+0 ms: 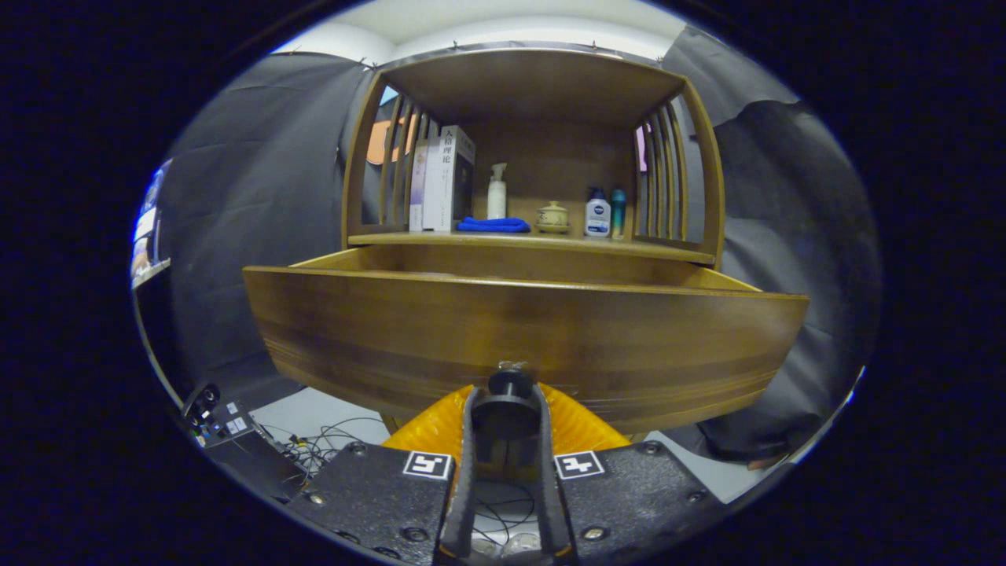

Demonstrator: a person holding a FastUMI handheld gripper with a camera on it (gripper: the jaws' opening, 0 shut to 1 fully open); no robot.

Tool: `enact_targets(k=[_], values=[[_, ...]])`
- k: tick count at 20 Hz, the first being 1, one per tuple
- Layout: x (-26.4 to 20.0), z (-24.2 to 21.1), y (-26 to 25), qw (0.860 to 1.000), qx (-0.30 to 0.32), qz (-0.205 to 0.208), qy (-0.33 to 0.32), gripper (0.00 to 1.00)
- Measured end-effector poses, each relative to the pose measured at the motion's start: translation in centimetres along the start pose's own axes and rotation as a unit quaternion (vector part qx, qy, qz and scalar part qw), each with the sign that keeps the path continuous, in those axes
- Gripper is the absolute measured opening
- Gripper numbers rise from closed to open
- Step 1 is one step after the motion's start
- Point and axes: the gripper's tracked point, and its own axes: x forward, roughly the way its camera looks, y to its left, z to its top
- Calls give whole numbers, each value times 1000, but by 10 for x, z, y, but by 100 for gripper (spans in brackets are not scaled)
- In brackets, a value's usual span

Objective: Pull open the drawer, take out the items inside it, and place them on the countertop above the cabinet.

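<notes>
Wooden cabinet [534, 102], slatted sides, dark brown. Its drawer [519, 330] is pulled out toward the tool, wide curved front with visible grain; inside hidden. Surface [668, 250] above carries books [444, 179] far left, blue cloth [493, 225], pump bottle [497, 192], small lidded pot [552, 216], 2 bottles [605, 212] right. Tool [507, 409] pinches the drawer's round knob [509, 383], both fingers on it.

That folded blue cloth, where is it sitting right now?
The folded blue cloth lies on the wooden countertop above the open drawer, between the upright books and the white pump bottle.
</notes>
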Motion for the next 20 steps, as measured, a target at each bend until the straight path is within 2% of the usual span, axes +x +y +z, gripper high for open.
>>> enact_targets(k=[2,6,9,11,13,15,17,20], values=[[-11,29,-6,999,-1,-14,-46,47],[-29,112,-6,990,-57,-23,-129,99],[-2,153,5,992,-62,-4,-106,100],[21,162,16,997,-63,25,-34,100],[42,157,21,996,-45,46,59,99],[63,148,20,990,-35,50,129,95],[83,133,7,981,-50,32,186,90],[90,94,11,960,-21,44,277,85]])
